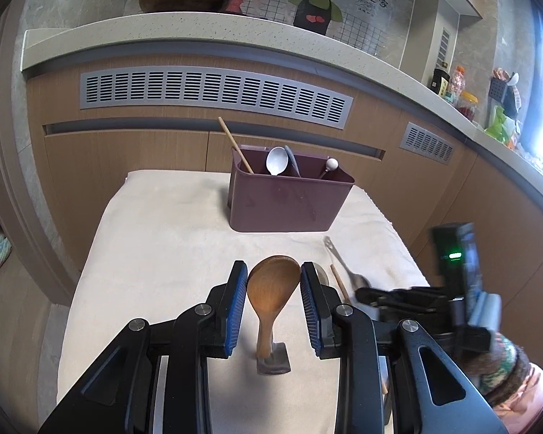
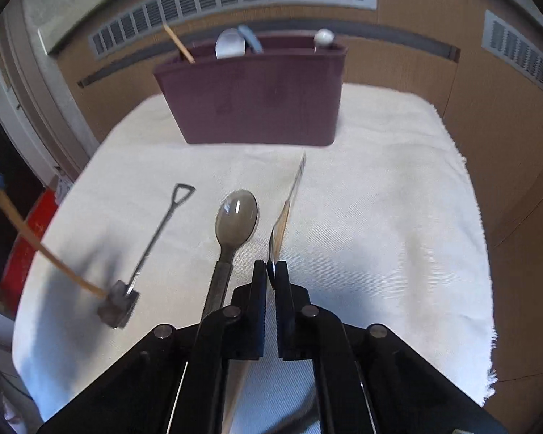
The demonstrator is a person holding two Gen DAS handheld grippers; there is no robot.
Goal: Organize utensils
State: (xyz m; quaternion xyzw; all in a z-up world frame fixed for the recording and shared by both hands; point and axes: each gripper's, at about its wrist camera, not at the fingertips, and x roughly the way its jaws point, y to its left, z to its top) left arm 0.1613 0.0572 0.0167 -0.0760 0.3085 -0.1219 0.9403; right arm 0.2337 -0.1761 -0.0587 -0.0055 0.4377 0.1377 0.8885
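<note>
My right gripper jaws pinch a steel spoon edge-on, lower centre. Left gripper jaws clamp a wooden spoon. Maroon caddy beyond.

A maroon plastic utensil caddy stood upright at the far side of the white cloth, holding a chopstick, a pale spoon and a ball-topped utensil. Nearer lay a shovel-shaped metal spoon and a grey spoon side by side, handles apart. A wooden rice paddle stood upright, bowl up, its handle end touching the shovel spoon's blade.
</note>
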